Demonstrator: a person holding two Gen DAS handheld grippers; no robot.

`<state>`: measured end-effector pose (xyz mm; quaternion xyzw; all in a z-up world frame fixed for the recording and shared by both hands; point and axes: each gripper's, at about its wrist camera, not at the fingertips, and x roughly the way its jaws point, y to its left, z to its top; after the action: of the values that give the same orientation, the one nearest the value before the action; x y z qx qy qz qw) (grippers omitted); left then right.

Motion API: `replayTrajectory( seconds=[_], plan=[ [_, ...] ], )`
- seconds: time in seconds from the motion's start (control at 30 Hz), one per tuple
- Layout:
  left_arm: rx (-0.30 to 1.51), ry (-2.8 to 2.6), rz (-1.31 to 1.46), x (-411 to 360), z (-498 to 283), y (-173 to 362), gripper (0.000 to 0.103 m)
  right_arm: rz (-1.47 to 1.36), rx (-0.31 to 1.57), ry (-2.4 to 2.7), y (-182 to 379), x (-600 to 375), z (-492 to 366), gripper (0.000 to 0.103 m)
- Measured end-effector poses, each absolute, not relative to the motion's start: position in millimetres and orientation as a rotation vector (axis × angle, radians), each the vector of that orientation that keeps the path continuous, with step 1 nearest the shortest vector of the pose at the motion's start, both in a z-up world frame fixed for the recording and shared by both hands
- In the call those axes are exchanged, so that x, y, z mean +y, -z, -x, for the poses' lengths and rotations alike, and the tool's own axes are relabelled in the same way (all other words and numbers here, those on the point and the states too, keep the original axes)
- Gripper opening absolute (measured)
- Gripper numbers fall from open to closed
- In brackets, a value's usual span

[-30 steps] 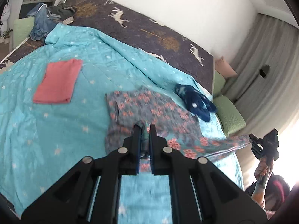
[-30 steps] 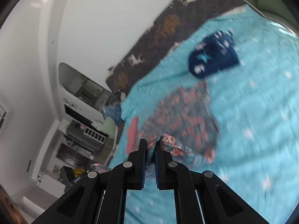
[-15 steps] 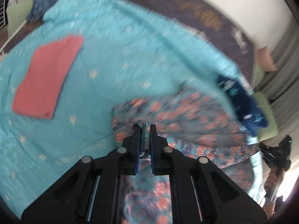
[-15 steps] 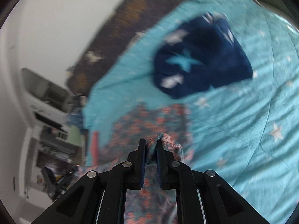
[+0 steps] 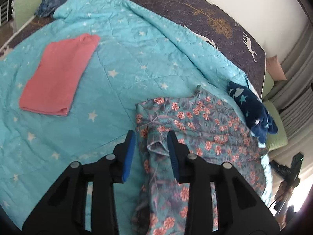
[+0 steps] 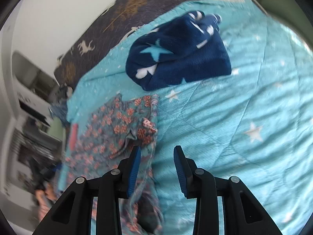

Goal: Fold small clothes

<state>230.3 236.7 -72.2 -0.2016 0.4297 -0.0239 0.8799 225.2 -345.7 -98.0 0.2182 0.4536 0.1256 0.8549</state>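
A floral garment (image 5: 205, 121) lies on the teal star quilt (image 5: 127, 49), its near edge folded over itself. My left gripper (image 5: 151, 137) hangs just above that fold. Its jaws are opening, a loose corner of the floral cloth sits between them, and the pads do not press on it. In the right wrist view the floral garment (image 6: 117, 125) lies to the left. My right gripper (image 6: 156, 150) is over its right edge with jaws opening. The cloth runs past the left finger (image 6: 135, 162) and is not pinched.
A folded pink garment (image 5: 58, 74) rests on the quilt at the left. A crumpled navy star-print garment (image 5: 252, 107) (image 6: 180, 54) lies beyond the floral one near the bed's edge. Dark deer-print bedding (image 5: 205, 13) and a clothes heap (image 5: 52, 2) lie at the far side.
Both grippers came down toward the bed with the floral garment's corners pinched, then opened. The cloth has dropped out of both grips and lies folded on the quilt.
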Motion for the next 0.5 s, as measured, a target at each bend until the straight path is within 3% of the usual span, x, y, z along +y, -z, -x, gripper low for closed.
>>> replayTrajectory(
  seconds=[0.1,0.2,0.3,0.4,0.5],
  plan=[
    [0.894,0.021,0.241,221,-223,72,0.035,-0.206,0.903,-0.215,85,-314,-221,0.036],
    [0.915,0.027,-0.035,194,-217,80,0.039,0.231,0.843,-0.185,84,-259,-218,0.036],
    [0.923,0.04,-0.228,176,-218,92,0.044,0.483,0.828,-0.19,97,-226,-221,0.041],
    [0.928,0.057,-0.244,174,-230,97,0.049,0.604,0.842,-0.199,111,-210,-233,0.049],
    [0.937,0.043,-0.248,171,-254,100,0.049,0.61,0.856,-0.202,116,-203,-251,0.051]
  ],
)
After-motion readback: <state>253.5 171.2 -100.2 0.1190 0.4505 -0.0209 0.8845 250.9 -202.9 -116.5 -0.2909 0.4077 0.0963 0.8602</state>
